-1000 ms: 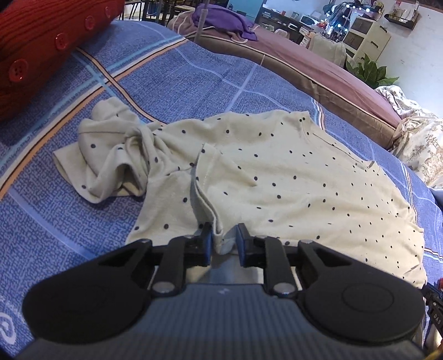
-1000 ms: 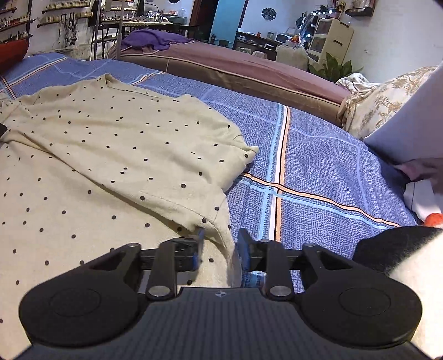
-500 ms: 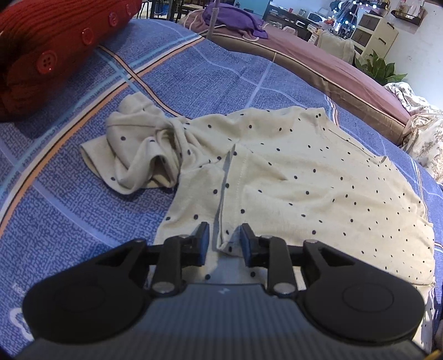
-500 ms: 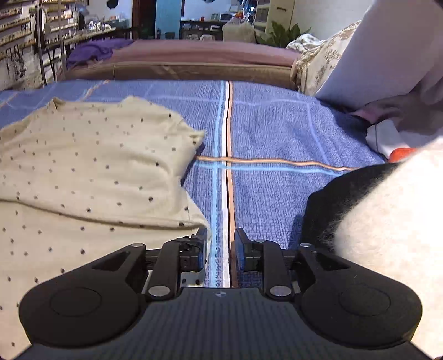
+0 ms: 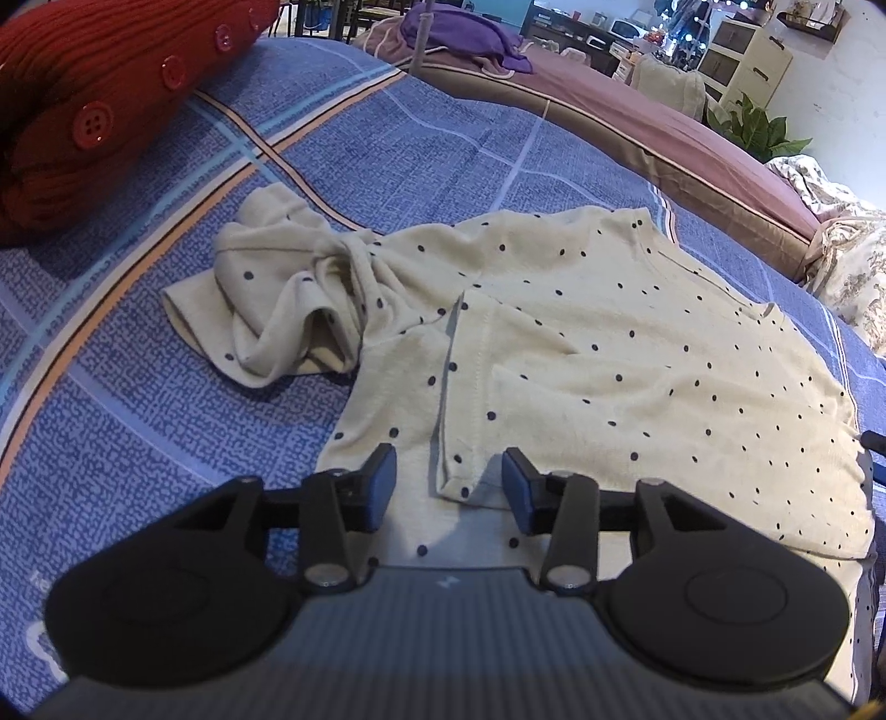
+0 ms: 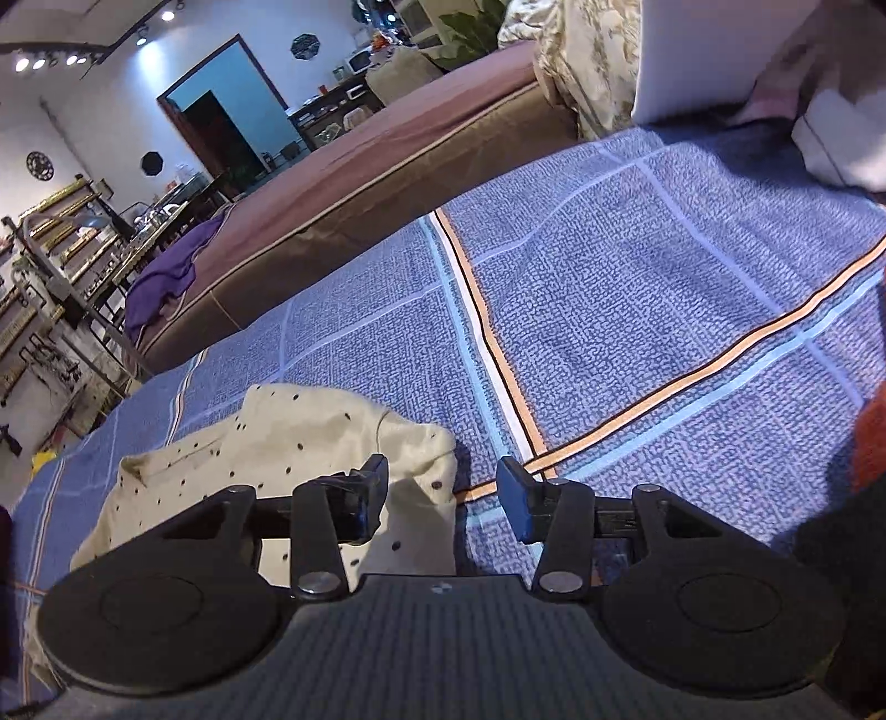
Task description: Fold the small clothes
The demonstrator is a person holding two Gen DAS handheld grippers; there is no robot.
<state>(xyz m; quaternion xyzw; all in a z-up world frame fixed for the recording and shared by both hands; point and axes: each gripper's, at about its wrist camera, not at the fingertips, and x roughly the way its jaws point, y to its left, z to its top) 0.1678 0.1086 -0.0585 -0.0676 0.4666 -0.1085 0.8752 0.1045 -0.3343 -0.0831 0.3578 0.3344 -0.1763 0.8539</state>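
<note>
A cream T-shirt with black dots (image 5: 581,354) lies on the blue patterned bedspread (image 5: 138,399). Its lower part is folded up over the body, and its left sleeve (image 5: 277,299) is bunched up. My left gripper (image 5: 448,487) is open, with the folded hem corner lying loose between its fingers. In the right wrist view my right gripper (image 6: 443,498) is open and tilted, just above the shirt's right sleeve (image 6: 310,437), which lies under its left finger (image 6: 365,498).
A red buttoned cushion (image 5: 94,88) lies at the far left. A brown mattress (image 5: 637,111) with a purple cloth (image 5: 459,33) runs along the back. Pillows (image 6: 720,50) and a black-and-white furry thing (image 6: 847,554) sit at the right.
Both grippers were shut on the shirt's hem and have opened and let it go. The right gripper has swung right and tilted, off the shirt body toward the sleeve.
</note>
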